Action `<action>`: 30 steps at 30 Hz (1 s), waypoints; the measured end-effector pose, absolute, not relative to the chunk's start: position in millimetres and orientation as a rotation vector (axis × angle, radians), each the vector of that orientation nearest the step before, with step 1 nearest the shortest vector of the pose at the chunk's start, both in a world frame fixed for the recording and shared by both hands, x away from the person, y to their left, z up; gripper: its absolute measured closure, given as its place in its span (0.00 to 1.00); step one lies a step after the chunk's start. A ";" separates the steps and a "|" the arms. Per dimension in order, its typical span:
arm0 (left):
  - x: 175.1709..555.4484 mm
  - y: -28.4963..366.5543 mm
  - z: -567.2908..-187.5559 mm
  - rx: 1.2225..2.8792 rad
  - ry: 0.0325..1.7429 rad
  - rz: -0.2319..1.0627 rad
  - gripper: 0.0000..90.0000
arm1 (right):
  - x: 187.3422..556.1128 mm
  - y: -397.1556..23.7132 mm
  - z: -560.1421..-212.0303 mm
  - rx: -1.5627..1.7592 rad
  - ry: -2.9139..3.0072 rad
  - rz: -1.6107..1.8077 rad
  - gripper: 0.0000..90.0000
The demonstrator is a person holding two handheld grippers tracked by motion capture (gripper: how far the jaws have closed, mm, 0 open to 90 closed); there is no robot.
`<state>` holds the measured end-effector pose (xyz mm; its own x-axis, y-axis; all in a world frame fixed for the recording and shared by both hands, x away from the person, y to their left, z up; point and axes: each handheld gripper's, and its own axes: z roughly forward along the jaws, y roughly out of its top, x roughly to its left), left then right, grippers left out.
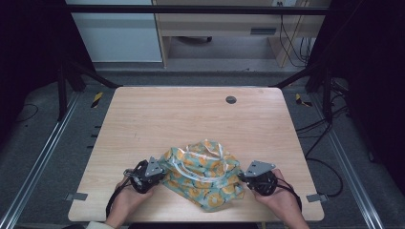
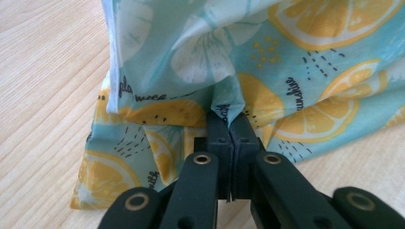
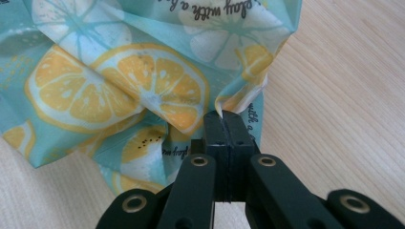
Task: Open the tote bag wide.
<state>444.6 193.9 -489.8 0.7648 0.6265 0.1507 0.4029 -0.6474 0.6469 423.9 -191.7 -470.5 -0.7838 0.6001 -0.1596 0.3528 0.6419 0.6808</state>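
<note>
Below centre of the high view, the lemon-print cloth bag (image 1: 203, 174) lies crumpled on the wooden table (image 1: 157, 114). My left gripper (image 1: 152, 172) is clenched on a fold at its left edge, my right gripper (image 1: 244, 177) on a fold at its right edge. Pinched cloth hides both sets of tips; the bag's white handles (image 1: 198, 155) are hard to trace among folds.
</note>
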 end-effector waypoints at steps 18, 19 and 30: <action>458.6 195.8 -491.3 2.323 0.829 0.518 1.00 | 435.1 -193.4 -467.5 0.802 2.442 0.942 1.00; 457.9 195.9 -490.4 2.324 0.826 0.523 0.97 | 433.5 -194.7 -467.2 0.798 2.443 0.953 1.00; 433.2 209.2 -467.8 2.202 0.884 0.567 0.50 | 410.4 -206.2 -456.7 0.848 2.371 1.019 0.64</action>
<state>433.2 209.2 -467.8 0.6730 0.7270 0.1361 0.4270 -0.5322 0.7311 410.4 -206.2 -456.7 -0.7250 0.6753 -0.1357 0.3662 0.5447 0.7545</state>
